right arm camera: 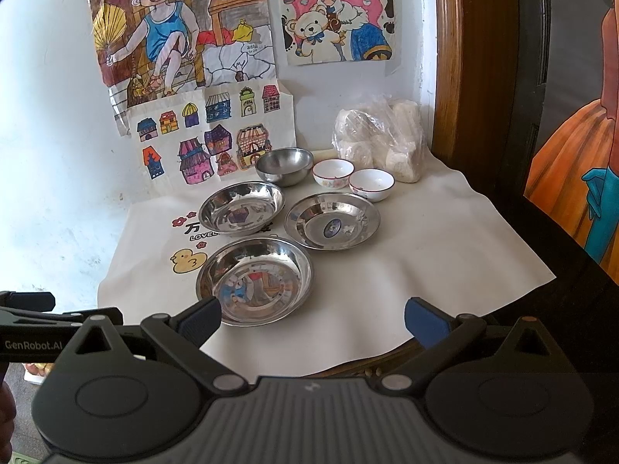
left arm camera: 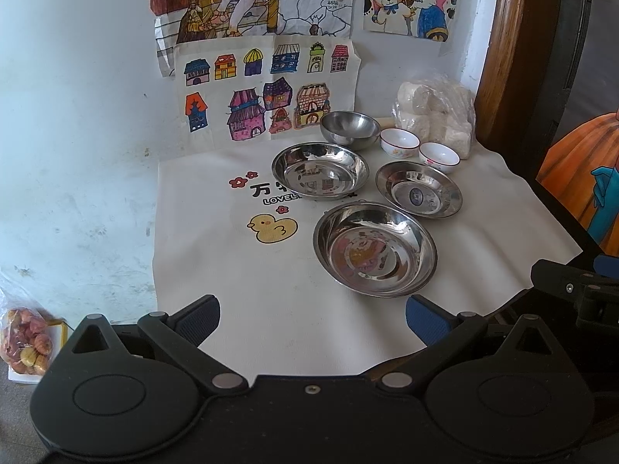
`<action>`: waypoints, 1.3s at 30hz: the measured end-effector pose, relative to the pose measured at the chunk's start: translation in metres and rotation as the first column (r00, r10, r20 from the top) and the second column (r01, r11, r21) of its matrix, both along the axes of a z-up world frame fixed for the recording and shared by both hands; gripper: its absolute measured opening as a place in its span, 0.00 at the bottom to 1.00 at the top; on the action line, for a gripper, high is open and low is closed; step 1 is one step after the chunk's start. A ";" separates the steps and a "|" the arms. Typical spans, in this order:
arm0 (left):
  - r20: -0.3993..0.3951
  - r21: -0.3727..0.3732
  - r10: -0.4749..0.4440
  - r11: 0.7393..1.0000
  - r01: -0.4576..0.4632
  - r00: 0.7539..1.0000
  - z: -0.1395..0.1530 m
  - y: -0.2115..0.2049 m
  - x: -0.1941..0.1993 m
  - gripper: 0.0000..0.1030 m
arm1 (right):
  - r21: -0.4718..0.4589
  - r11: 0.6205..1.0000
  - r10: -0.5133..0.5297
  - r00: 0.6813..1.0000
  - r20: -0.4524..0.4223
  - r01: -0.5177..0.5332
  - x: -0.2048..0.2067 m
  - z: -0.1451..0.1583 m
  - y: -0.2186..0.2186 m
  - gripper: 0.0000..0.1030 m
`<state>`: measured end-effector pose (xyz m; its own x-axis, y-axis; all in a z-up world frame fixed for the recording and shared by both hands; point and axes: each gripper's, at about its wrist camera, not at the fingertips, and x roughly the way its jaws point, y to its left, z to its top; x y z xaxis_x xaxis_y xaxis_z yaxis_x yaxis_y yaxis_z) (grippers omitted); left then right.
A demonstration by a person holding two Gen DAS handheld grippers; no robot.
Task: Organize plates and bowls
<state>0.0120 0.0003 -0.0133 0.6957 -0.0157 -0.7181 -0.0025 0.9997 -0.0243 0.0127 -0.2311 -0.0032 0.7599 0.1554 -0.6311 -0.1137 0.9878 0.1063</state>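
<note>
Three steel plates lie apart on a white cloth (left arm camera: 216,270): a near plate (left arm camera: 374,249) (right arm camera: 254,281), a far-left plate (left arm camera: 319,170) (right arm camera: 241,207) and a right plate (left arm camera: 419,189) (right arm camera: 332,220) with a blue sticker. Behind them stand a steel bowl (left arm camera: 350,129) (right arm camera: 284,165) and two white ceramic bowls (left arm camera: 399,143) (left arm camera: 439,156) (right arm camera: 332,173) (right arm camera: 371,184). My left gripper (left arm camera: 312,321) is open, short of the near plate. My right gripper (right arm camera: 312,323) is open too, its left fingertip over that plate's near rim, nothing between the fingers.
A clear bag of white lumps (left arm camera: 437,116) (right arm camera: 381,139) sits at the back right by a wooden door frame (left arm camera: 503,58). Children's drawings (left arm camera: 271,89) hang on the wall behind. The cloth's front edge (right arm camera: 348,359) overhangs the table. A bag of snacks (left arm camera: 25,338) lies on the floor at left.
</note>
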 end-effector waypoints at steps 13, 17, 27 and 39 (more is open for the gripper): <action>-0.020 0.014 0.008 1.000 -0.008 1.000 -0.002 -0.001 0.005 0.99 | 0.009 1.000 0.004 1.000 -0.016 -0.004 0.005 -0.002 -0.006 1.00; -0.042 0.009 0.020 1.000 -0.019 0.999 -0.004 -0.007 0.015 0.99 | 0.011 1.000 0.007 1.000 -0.029 -0.007 0.011 -0.005 -0.013 1.00; -0.058 0.028 0.142 0.990 -0.140 0.988 -0.010 -0.037 0.062 0.99 | 0.022 0.996 0.091 0.994 -0.056 -0.090 0.066 -0.018 -0.054 1.00; -0.133 0.093 0.282 0.958 -0.272 0.950 -0.001 -0.059 0.100 0.99 | 0.099 0.963 0.262 0.959 -0.106 -0.252 0.130 -0.033 -0.087 1.00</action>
